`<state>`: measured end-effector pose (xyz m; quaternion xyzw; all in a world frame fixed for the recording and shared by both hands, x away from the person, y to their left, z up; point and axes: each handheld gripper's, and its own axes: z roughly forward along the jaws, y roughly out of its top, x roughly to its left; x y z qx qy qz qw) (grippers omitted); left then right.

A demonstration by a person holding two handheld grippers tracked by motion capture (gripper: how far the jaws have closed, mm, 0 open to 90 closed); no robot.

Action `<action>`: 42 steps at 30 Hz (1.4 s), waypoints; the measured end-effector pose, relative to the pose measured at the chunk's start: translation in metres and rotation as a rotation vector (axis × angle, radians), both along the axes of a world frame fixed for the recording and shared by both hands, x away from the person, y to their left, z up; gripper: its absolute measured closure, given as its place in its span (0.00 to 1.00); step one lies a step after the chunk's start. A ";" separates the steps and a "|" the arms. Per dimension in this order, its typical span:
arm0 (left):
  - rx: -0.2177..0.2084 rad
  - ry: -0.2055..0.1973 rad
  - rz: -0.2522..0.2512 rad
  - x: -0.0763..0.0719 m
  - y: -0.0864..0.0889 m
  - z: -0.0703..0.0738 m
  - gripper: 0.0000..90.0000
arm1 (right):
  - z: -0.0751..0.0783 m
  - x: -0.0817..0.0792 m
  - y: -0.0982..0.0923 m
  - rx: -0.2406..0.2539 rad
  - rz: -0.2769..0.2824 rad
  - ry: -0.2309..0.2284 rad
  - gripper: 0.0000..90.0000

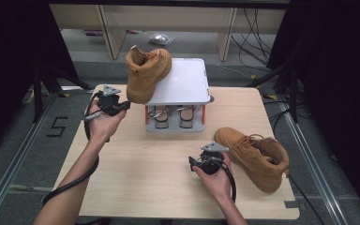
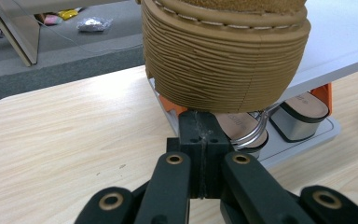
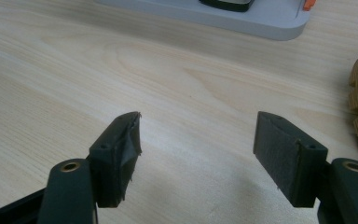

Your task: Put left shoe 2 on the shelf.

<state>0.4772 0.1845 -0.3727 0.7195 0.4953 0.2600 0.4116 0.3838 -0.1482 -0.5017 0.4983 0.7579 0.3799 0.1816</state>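
The left gripper (image 1: pixel 122 106) is seen with its jaws pressed together on nothing, its tip just below and in front of the ribbed sole of a tan lace-up boot (image 1: pixel 145 72). That boot is perched on the left edge of the grey two-tier shoe rack (image 1: pixel 187 82), its sole overhanging the top shelf toward the left gripper, so it is judged only half seated. On the rack's lower tier a pair of sandals (image 1: pixel 171 116) is stowed. In front of the rack and to its right, the second tan boot (image 1: pixel 255 157) lies on the wooden table (image 1: pixel 145 173), not yet picked up. Just left of that boot, the right gripper (image 1: pixel 198 164) is held with its jaws apart and empty. One boot is thus counted as nearly placed; pushing it fully onto the rack and shelving its mate are taken to remain.
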 end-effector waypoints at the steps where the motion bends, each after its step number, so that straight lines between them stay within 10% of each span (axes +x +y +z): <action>1: -0.001 -0.001 -0.007 0.000 0.000 0.001 1.00 | 0.000 0.000 0.000 0.000 0.001 0.000 0.36; 42: 0.048 0.065 -0.112 0.009 -0.045 0.008 1.00 | 0.003 0.000 -0.005 -0.004 0.001 -0.005 0.36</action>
